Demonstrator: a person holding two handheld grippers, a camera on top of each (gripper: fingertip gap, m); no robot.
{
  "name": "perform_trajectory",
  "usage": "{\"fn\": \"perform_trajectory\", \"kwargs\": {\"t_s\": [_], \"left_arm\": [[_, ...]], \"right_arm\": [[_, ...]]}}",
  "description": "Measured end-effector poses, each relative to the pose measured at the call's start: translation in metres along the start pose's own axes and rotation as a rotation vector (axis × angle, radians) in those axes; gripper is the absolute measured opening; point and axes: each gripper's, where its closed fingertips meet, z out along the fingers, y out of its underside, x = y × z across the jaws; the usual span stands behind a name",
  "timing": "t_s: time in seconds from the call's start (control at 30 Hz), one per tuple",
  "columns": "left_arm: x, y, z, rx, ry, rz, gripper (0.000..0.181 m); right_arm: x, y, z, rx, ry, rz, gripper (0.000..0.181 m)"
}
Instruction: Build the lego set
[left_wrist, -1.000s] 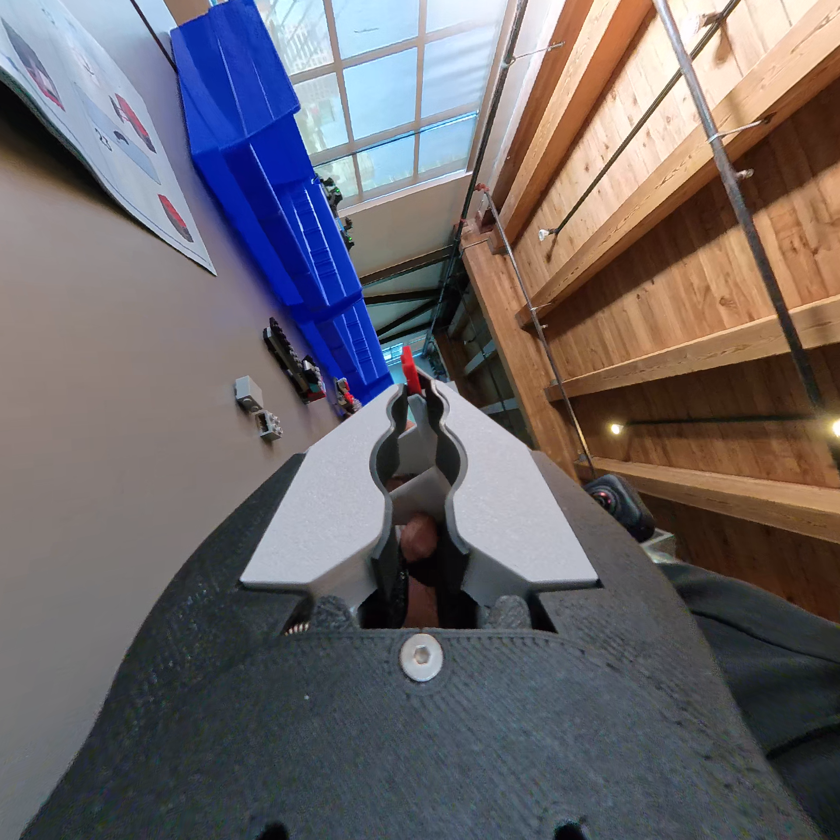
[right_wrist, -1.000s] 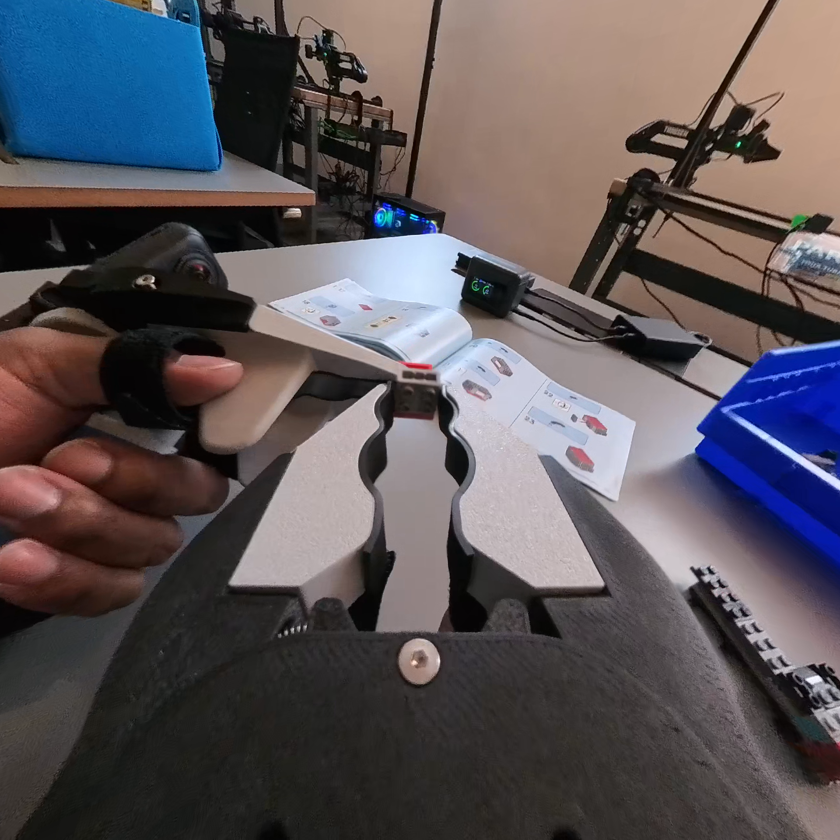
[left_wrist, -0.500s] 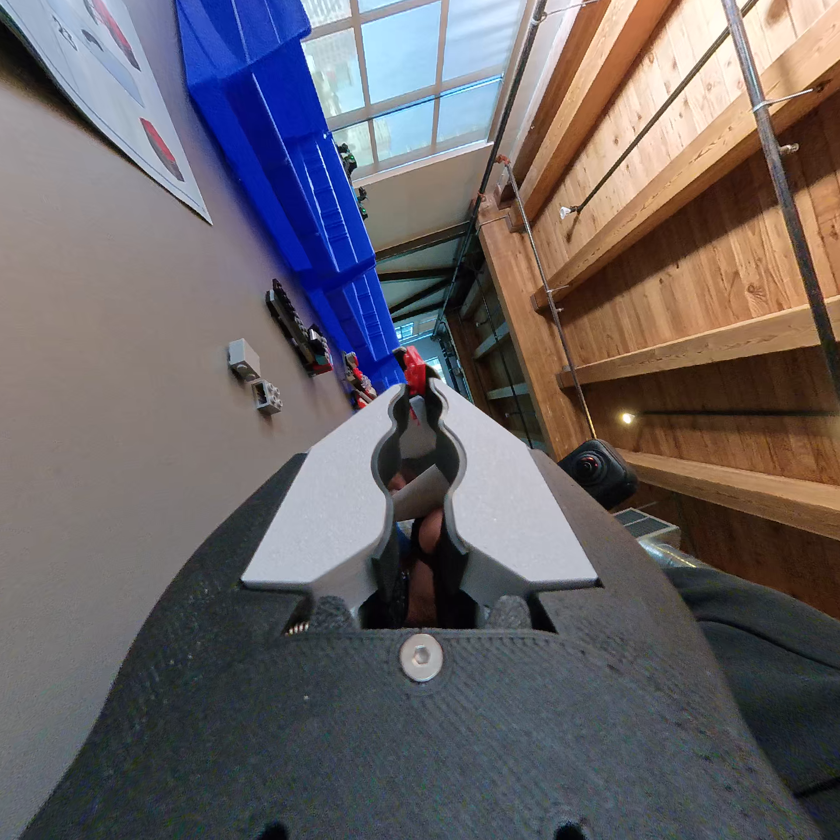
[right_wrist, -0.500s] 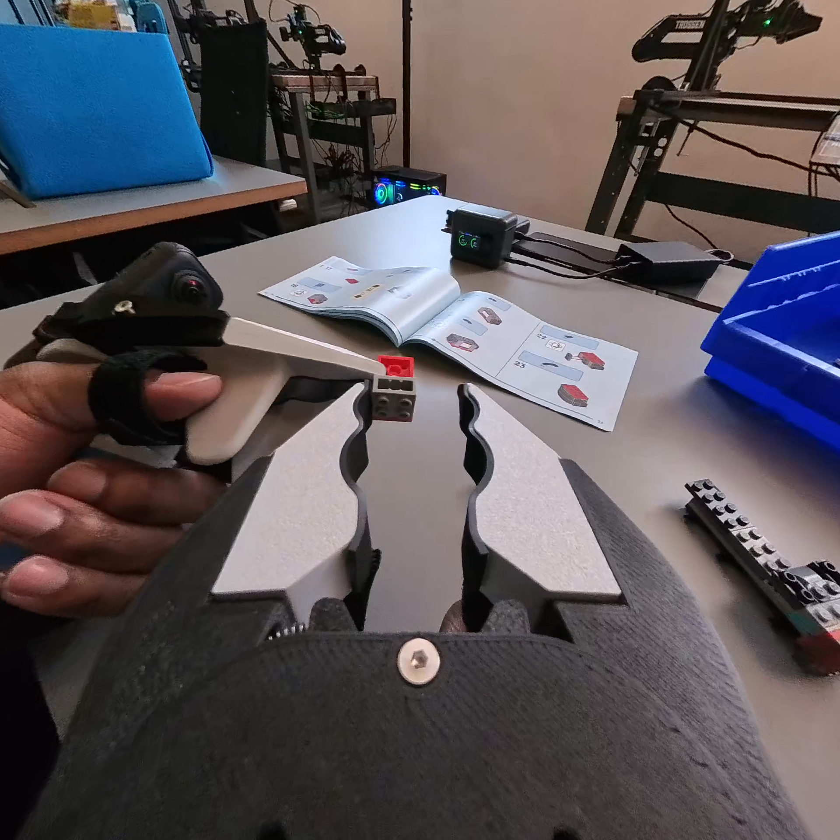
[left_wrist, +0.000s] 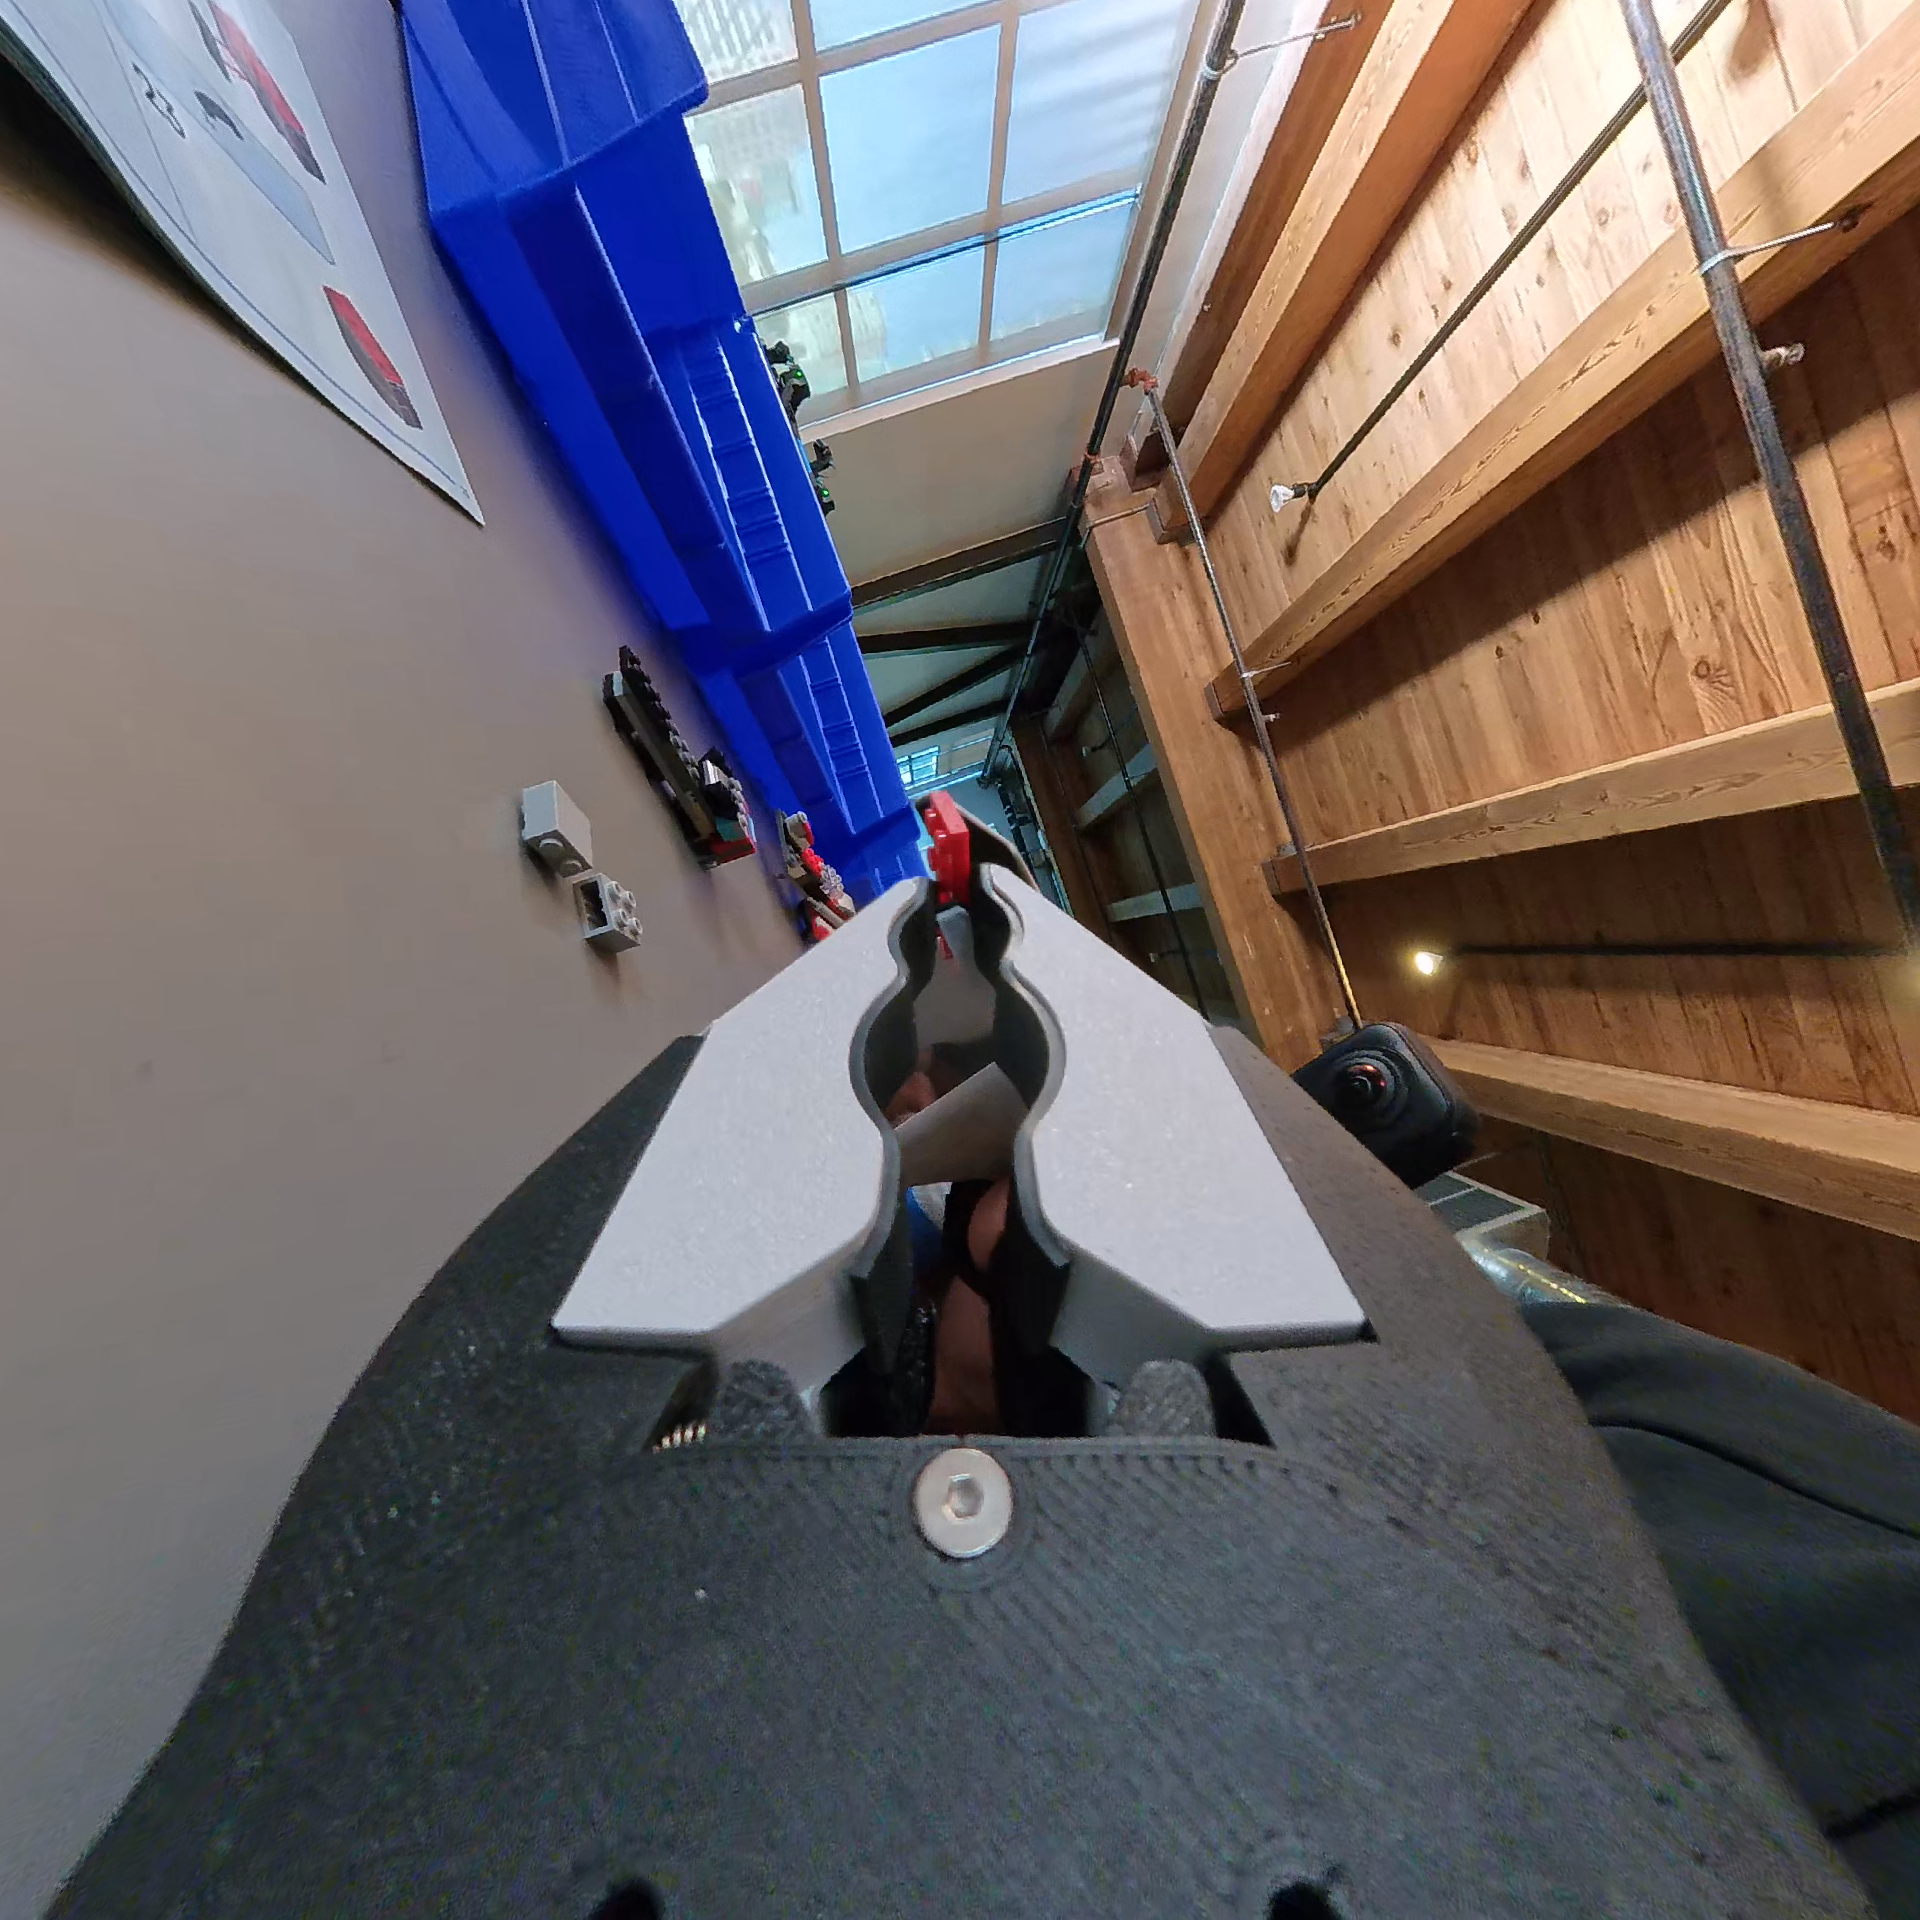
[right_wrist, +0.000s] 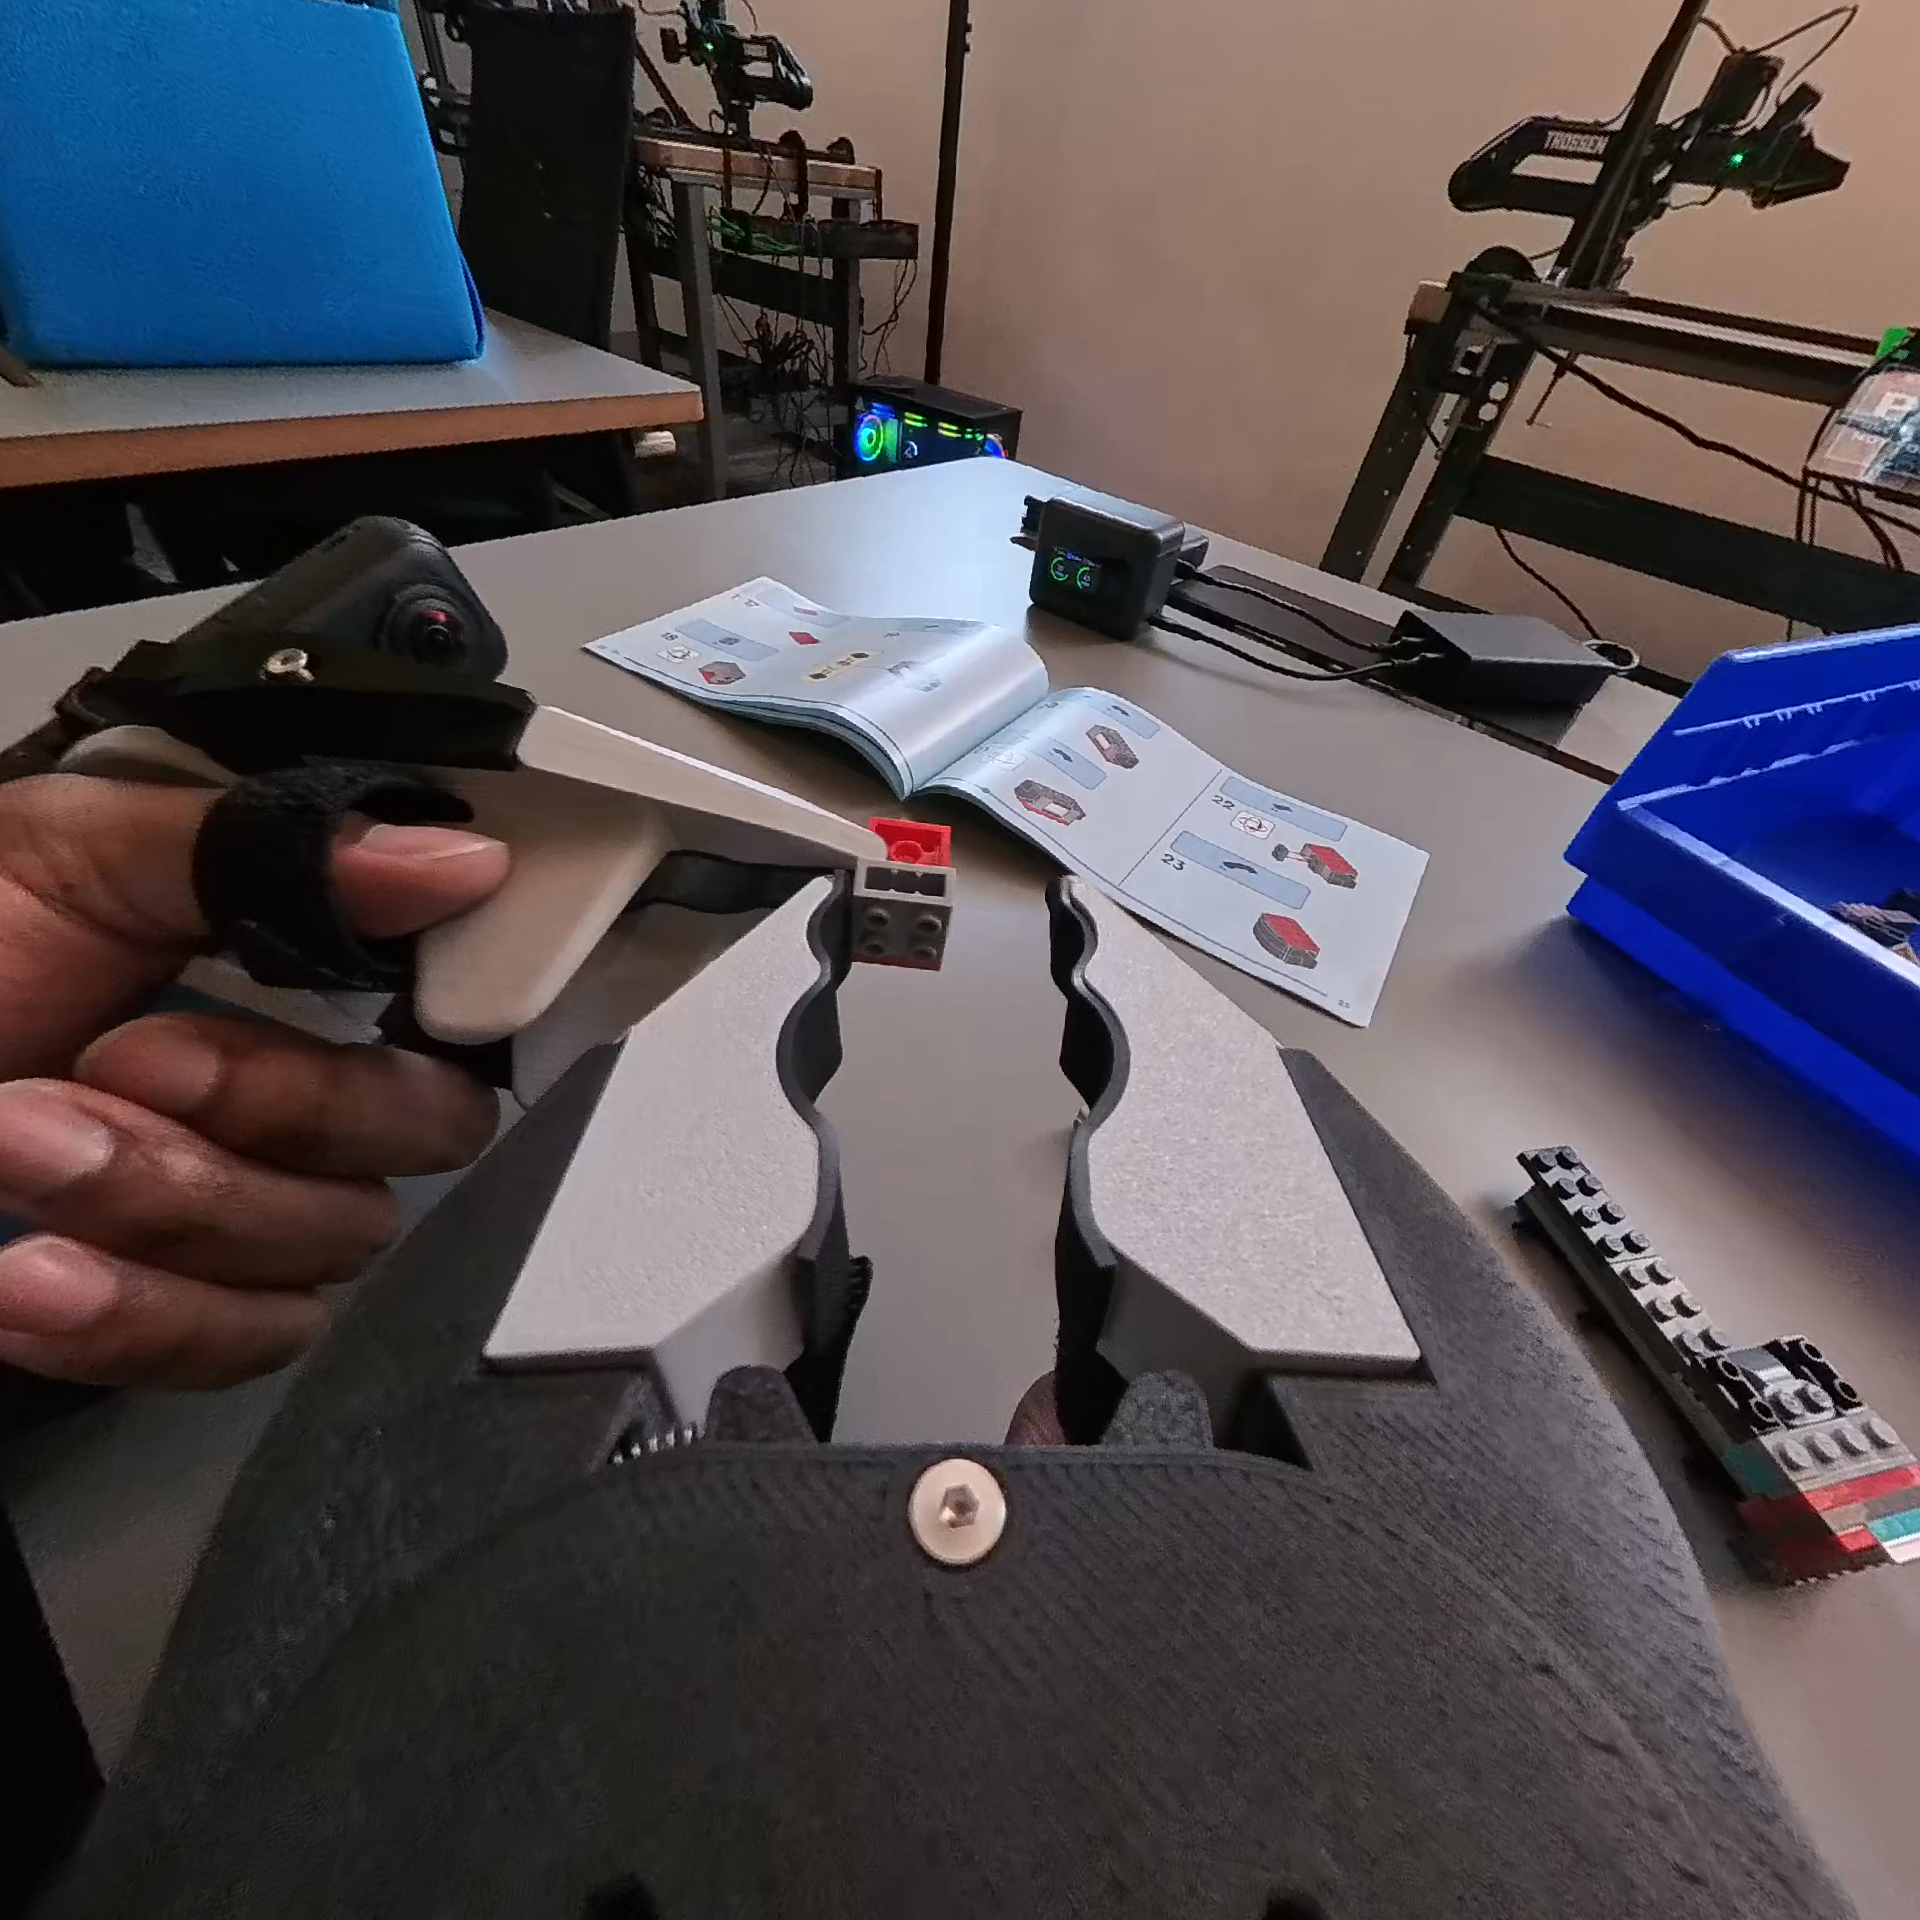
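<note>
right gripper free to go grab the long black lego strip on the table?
Probably yes. The right gripper is open and empty, and the black strip lies uncovered on the table, nothing between them.

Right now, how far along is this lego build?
Partly done, I'd judge. A long black strip with red and grey bricks at one end lies finished on the table. In hand: the left claw is shut on a small grey-and-red brick pair, and the right claw is open beside it. Left: two loose grey bricks, and the open booklet.
</note>
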Motion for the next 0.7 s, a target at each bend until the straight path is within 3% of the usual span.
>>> {"fn": "perform_trajectory", "kwargs": {"t_s": [0.2,0.43,0.7], "left_arm": [[0.004,0.002,-0.001,-0.024,0.04,-0.032,0.005],[0.004,0.003,-0.001,-0.041,0.045,-0.045,0.006],[0.002,0.002,-0.005,-0.061,0.024,-0.042,0.011]], "right_arm": [[-0.003,-0.002,-0.001,-0.002,-0.056,0.003,0.037],[-0.012,-0.001,-0.002,-0.027,-0.098,-0.023,0.016],[-0.011,-0.003,-0.003,-0.034,-0.063,-0.116,0.015]]}}
